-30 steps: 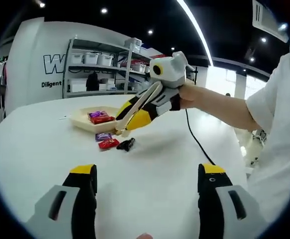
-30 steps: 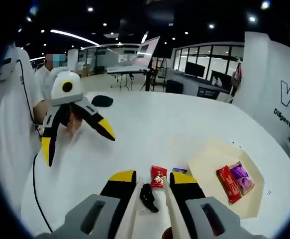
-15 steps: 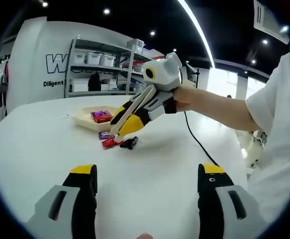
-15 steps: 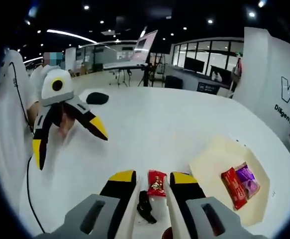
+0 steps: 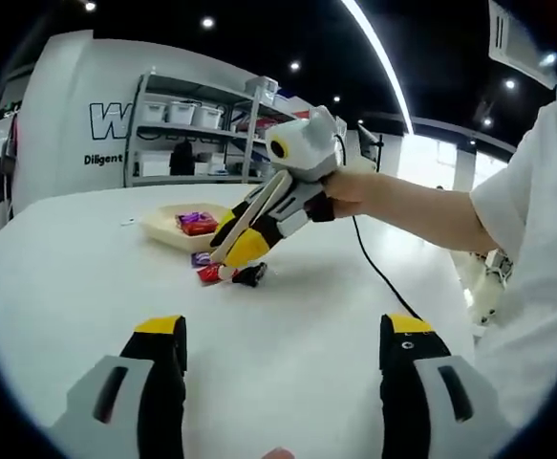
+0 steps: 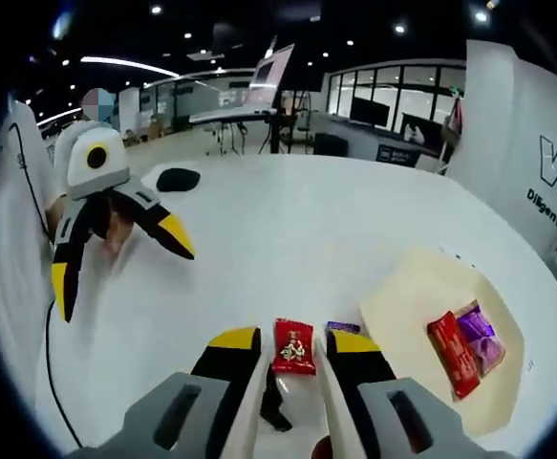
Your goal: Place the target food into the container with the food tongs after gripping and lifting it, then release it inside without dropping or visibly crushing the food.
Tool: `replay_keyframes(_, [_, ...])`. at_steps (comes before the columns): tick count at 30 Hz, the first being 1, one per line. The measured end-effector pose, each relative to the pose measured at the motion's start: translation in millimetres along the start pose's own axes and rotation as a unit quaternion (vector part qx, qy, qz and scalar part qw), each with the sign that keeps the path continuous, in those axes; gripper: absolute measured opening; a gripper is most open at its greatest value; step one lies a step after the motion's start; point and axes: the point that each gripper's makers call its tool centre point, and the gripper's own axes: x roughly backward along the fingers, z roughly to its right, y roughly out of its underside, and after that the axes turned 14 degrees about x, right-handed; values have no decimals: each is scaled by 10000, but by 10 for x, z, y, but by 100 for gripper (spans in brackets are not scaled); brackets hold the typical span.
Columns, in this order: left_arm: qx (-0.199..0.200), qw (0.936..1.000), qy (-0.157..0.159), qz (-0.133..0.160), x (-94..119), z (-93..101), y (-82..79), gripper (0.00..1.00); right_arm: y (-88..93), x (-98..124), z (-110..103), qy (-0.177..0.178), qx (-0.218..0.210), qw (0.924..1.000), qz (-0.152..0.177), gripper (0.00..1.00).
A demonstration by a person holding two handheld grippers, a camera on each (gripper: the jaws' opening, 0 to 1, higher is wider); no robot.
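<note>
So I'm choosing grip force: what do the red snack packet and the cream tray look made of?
The small red snack packet looks like glossy plastic film, judging by its sheen and crimped ends. The shallow cream rectangular tray looks matte and rigid, with a raised rim; whether plastic or pulp, I can't tell.

Glossy foil-like red wrapper (image 6: 294, 346) (crinkled) on smooth matt white table (image 6: 288, 239).
</note>
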Motion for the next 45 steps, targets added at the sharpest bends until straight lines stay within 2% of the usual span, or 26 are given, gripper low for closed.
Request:
replay_keyframes(23, [15, 10000, 21, -23, 6, -15, 20, 80, -30, -46, -64, -218, -71, 9997, -97, 17])
replay_keyframes(27, [24, 10000, 20, -32, 7, -17, 32, 80, -60, -30, -72, -241, -69, 9997, -29, 17])
replay_keyframes(38, [18, 10000, 32, -45, -2, -9, 38, 79, -194, 168, 25, -96, 36, 9999, 120, 17])
replay_keyframes(45, [17, 10000, 40, -47, -11, -2, 33, 79, -219, 319, 128, 47, 128, 9998, 120, 17])
